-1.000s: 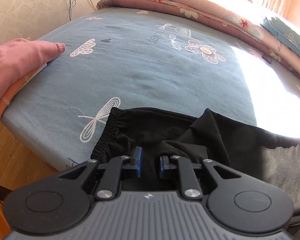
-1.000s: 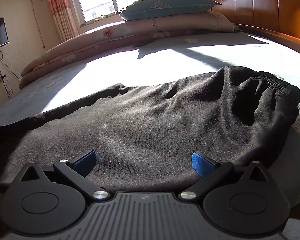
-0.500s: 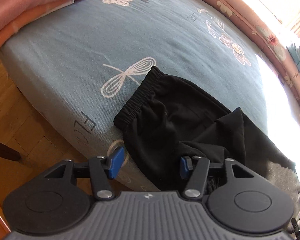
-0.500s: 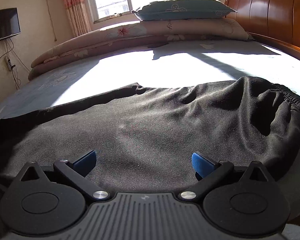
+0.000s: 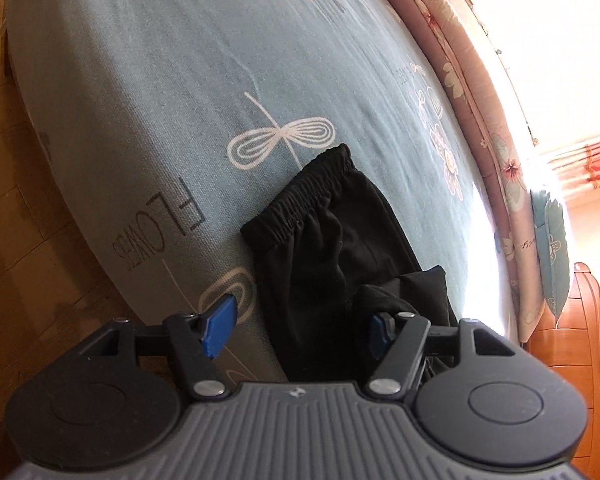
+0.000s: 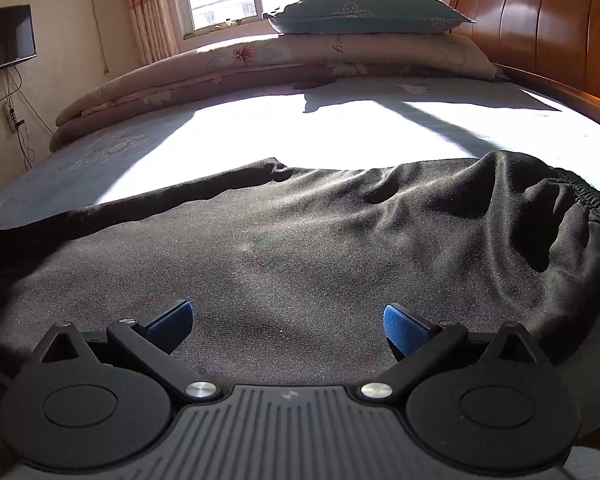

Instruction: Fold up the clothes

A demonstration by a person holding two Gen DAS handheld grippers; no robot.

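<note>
Black trousers (image 6: 300, 248) lie on the bed (image 5: 180, 80); the left tool (image 5: 300, 330) is opening over their cuffed leg at 12 o'clock, and the right tool (image 6: 287, 328) gapes wide, empty.

Black trousers (image 6: 300, 248) spread flat along bed edge, elastic cuff (image 5: 300, 196) gathered.

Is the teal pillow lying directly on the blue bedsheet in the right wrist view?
No, the teal pillow rests on top of the folded floral quilt, not on the bedsheet.

- Left gripper (image 5: 298, 330): tilted downward and rolled to one side, its 2 jaws opening, blue pads well apart and pressing on nothing.
- Right gripper (image 6: 287, 326): angled downward, level, its 2 jaws spread wide, gripping nothing.
</note>
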